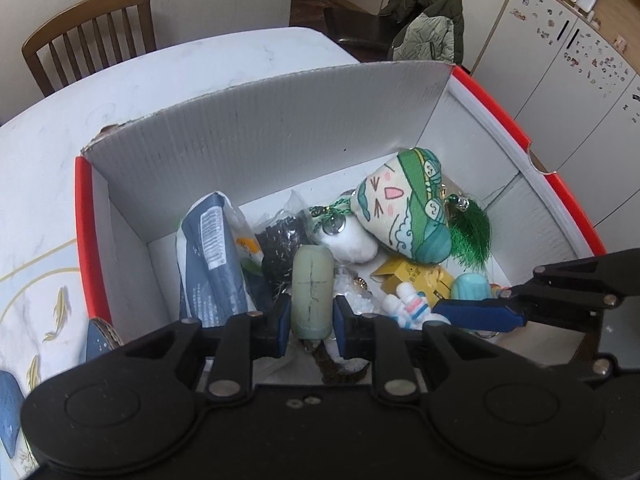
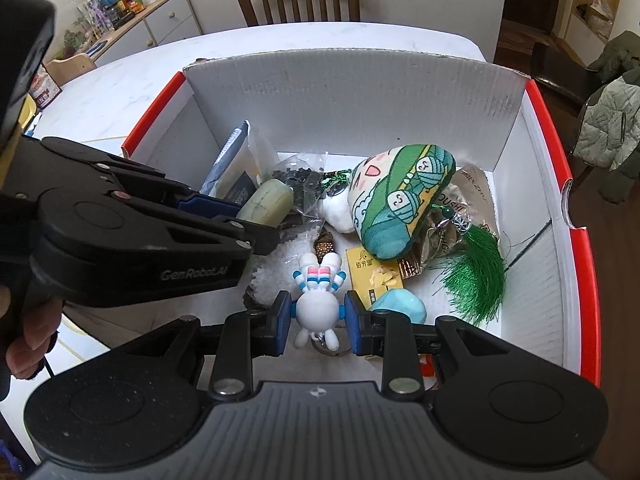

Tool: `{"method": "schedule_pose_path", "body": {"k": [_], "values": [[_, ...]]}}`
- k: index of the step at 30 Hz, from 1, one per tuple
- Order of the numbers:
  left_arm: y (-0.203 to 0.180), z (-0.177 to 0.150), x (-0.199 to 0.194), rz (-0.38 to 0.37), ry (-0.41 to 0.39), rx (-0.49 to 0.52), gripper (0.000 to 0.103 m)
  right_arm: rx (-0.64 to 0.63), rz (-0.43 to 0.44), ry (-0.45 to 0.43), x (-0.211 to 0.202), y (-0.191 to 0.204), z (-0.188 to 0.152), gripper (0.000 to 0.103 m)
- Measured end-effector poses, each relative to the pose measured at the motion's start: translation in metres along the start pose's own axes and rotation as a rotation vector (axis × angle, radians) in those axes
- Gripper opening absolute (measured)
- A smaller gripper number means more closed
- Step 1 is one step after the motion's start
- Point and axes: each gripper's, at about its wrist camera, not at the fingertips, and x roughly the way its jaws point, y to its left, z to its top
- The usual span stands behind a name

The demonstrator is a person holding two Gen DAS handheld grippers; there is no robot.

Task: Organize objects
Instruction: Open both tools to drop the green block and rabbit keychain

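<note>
A red and white cardboard box holds several small items. My left gripper is shut on a pale green cylinder at the box's near left. In the right wrist view the same gripper reaches in from the left with the cylinder at its tip. My right gripper is shut on a white toy figure with blue and pink stripes and a keyring. A green plush with a green tassel leans at the right.
The box also holds a blue-grey packet, a bag of black bits, a yellow carton and a light blue piece. It stands on a white table. A wooden chair stands behind. A hand holds the left gripper.
</note>
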Motion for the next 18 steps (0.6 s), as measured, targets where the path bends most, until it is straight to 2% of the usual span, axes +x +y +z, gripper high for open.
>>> {"method": "schedule_pose_path", "body": {"k": [6,13,17,18], "values": [[-0.002,-0.002,-0.007,-0.01,-0.015,-0.007,0.028,0.003,0.029,-0.026,-0.014,-0.001,0.0,0.028],[-0.003,-0.009,-0.033,-0.016,-0.082,-0.01,0.032,-0.006,0.023,-0.077,-0.041,0.0,-0.003,0.029],[-0.003,-0.013,-0.05,-0.018,-0.121,-0.002,0.037,0.003,0.015,-0.105,-0.057,0.002,-0.007,0.037],[-0.002,-0.014,-0.054,-0.019,-0.132,-0.001,0.043,0.007,0.011,-0.115,-0.062,0.003,-0.008,0.042]]}}
